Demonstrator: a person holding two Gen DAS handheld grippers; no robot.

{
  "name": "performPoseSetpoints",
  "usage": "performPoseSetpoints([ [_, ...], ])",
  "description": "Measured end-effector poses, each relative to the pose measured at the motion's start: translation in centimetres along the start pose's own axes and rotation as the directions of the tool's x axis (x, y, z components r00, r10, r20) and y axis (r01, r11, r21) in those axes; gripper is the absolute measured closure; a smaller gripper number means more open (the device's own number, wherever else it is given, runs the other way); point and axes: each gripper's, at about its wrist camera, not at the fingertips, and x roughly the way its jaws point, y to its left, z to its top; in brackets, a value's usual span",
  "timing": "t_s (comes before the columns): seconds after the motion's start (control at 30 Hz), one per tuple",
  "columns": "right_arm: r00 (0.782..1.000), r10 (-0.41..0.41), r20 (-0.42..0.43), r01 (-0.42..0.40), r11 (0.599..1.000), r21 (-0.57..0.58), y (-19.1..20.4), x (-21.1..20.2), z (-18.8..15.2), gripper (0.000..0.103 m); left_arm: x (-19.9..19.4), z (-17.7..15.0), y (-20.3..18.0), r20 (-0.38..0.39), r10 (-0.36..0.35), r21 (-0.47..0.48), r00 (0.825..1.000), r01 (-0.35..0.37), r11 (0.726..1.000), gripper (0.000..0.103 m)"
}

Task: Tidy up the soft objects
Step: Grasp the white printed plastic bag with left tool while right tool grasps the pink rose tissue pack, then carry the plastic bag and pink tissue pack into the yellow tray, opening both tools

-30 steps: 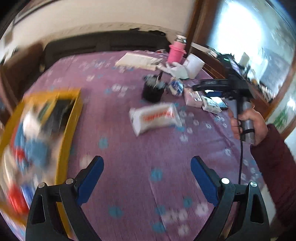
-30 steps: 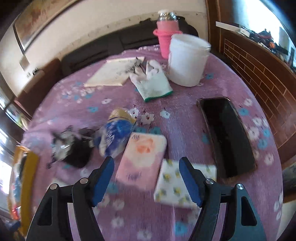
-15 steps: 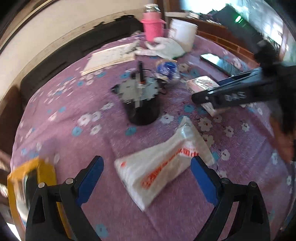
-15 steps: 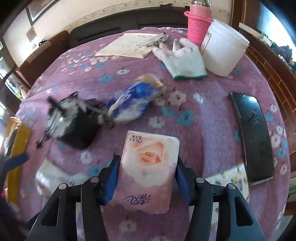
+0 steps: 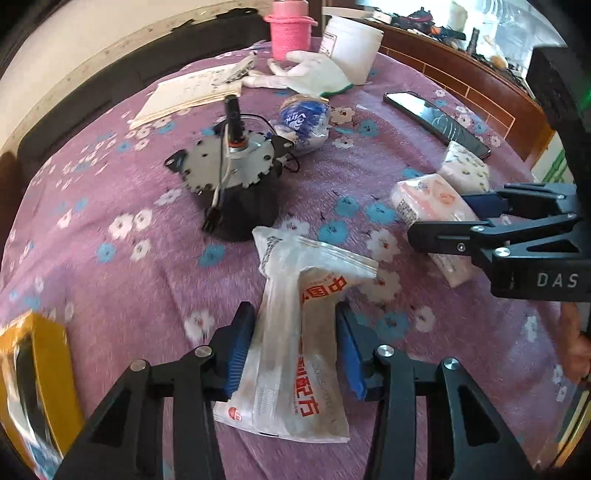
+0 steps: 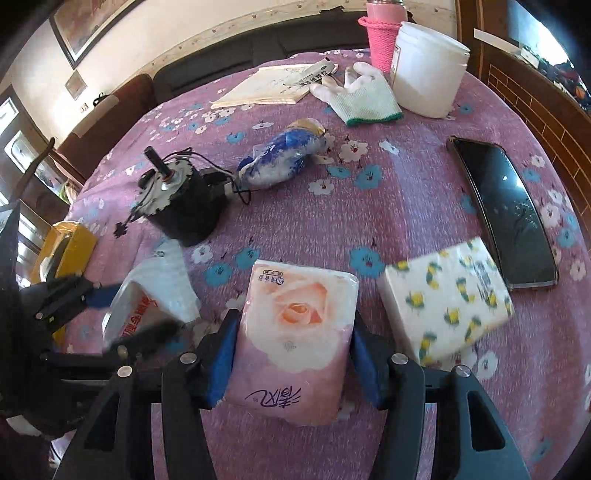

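A crinkled clear plastic packet with red lettering (image 5: 295, 343) lies on the purple flowered tablecloth (image 5: 110, 288), squeezed between the blue pads of the left gripper (image 5: 293, 349), whose jaws are closing onto it. Beside it, a pink rose-printed tissue pack (image 6: 295, 332) lies clamped between the pads of the right gripper (image 6: 293, 362). A white tissue pack with yellow flowers (image 6: 447, 295) lies just right of that, and a black round motor (image 6: 177, 203) stands beyond.

A lived-in home room. A dark sofa (image 6: 229, 48) runs along a pale wall hung with a framed picture (image 6: 86, 27), and a wooden sill (image 5: 454, 62) is crowded with odds and ends. The bench wears a purple flowered cloth (image 6: 369, 206) strewn with household things: tissue packs (image 6: 448, 295), a work glove (image 6: 364, 98), a phone (image 6: 506, 214), a pink-sleeved flask (image 6: 382, 35).
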Motion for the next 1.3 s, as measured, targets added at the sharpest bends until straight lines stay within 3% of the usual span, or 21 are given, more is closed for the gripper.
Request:
performPoseSetpoints([
  [0.23, 0.998, 0.047, 0.043, -0.047, 0.999, -0.002, 0.9, -2.5, -1.7, 0.043, -5.4, -3.6, 0.6, 0.110, -0.078, -0.124, 0.991, 0.092, 0.988, 0.061],
  [0.47, 0.996, 0.068, 0.064, -0.067, 0.997, -0.026, 3.1, -4.8, -4.0, 0.042, -10.2, -7.2, 0.8, 0.183, 0.072, -0.196, 0.981, -0.036, 0.980, 0.060],
  [0.6, 0.994, 0.076, 0.076, -0.072, 0.996, -0.053, 5.2, -6.2, -4.8, 0.042, -12.9, -9.1, 1.5, 0.223, 0.119, -0.248, 0.967, -0.062, 0.967, 0.060],
  [0.93, 0.993, 0.084, 0.083, -0.071, 0.986, -0.150, 11.5, -8.2, -7.1, 0.042, -17.5, -13.9, 3.1, 0.293, 0.169, -0.338, 0.941, -0.063, 0.939, 0.060],
  [1.3, 0.993, 0.115, 0.040, -0.101, 0.959, -0.266, 18.8, -7.5, -9.3, 0.042, -20.4, -19.9, 7.2, 0.317, 0.239, -0.481, 0.918, -0.062, 0.875, 0.059],
])
